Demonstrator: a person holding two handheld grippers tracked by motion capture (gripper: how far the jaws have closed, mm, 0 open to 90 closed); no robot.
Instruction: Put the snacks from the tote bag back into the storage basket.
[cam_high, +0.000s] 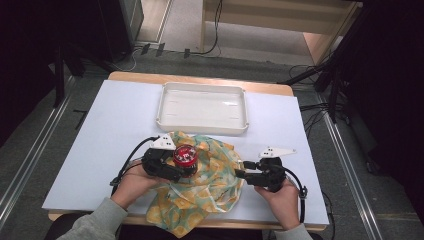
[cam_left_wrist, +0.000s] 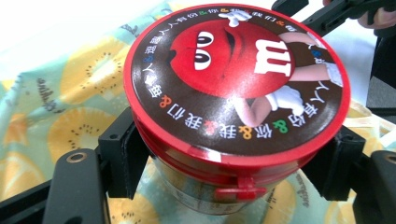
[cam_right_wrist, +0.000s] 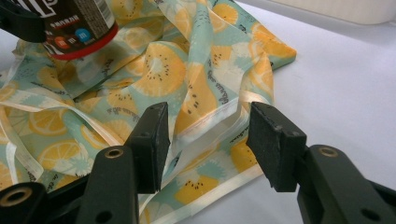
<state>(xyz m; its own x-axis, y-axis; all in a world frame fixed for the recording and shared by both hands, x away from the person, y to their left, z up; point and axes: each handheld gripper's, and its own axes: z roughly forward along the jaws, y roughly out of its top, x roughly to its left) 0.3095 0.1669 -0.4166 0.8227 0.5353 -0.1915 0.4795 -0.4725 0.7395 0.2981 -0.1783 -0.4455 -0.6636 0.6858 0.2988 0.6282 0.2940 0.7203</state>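
Left gripper view: left gripper (cam_left_wrist: 233, 154) fingers clamped on round red-lidded candy tub (cam_left_wrist: 236, 88), over crumpled fruit-print cloth (cam_high: 205, 180) near counter's front edge. Right gripper (cam_right_wrist: 205, 140) fingers wide apart, astride cloth hem, holding nothing. Risk: snagging cloth, tipping tub.

White tray (cam_high: 202, 120) at table's (cam_high: 115, 125) far edge.

Between the left hand-held gripper (cam_left_wrist: 233, 154)'s matt black plastic jaws sits a jar (cam_left_wrist: 233, 116) with a glossy red plastic lid; beneath it, thin printed cloth (cam_right_wrist: 187, 79), satin-edged, on a smooth matt bench (cam_high: 115, 130).
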